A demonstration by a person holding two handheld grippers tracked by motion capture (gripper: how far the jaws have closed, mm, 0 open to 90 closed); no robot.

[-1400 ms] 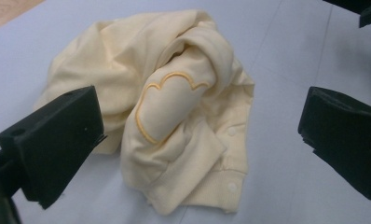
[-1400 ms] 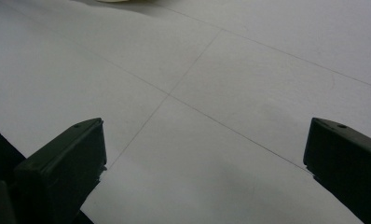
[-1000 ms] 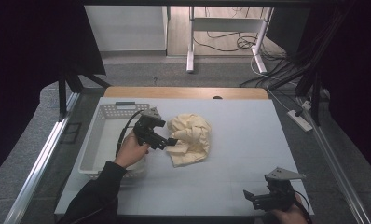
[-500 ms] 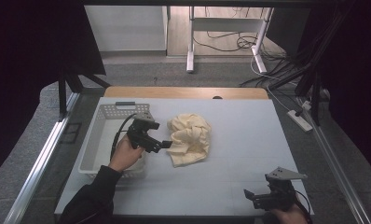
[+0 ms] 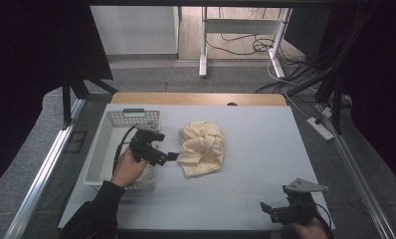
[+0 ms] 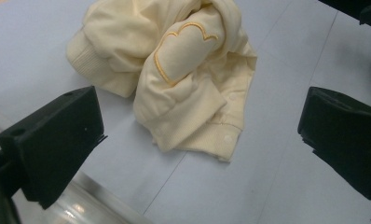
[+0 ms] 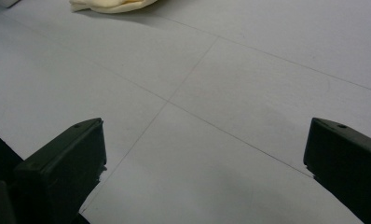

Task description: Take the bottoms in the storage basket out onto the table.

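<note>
A crumpled cream garment point(image 5: 202, 147) with a yellow outlined patch point(image 6: 183, 51) lies bunched near the middle of the grey table. My left gripper point(image 5: 167, 157) is held just left of the garment, above the basket's right rim, jaws wide open with nothing between them; in the left gripper view point(image 6: 197, 140) the garment's ribbed hem lies ahead between the jaws. My right gripper point(image 5: 266, 209) rests low at the table's front right, open and empty, far from the garment; the right gripper view point(image 7: 202, 154) faces bare table with the garment's edge point(image 7: 111, 4) at the top.
A white perforated basket point(image 5: 114, 130) stands at the table's left side, under my left hand. A wooden strip point(image 5: 201, 98) runs along the far edge. Cables and a desk frame point(image 5: 236, 45) lie on the floor beyond.
My left gripper drew back leftward from the garment, then edged back a little toward it, jaws open throughout. The garment and right gripper stayed put.
</note>
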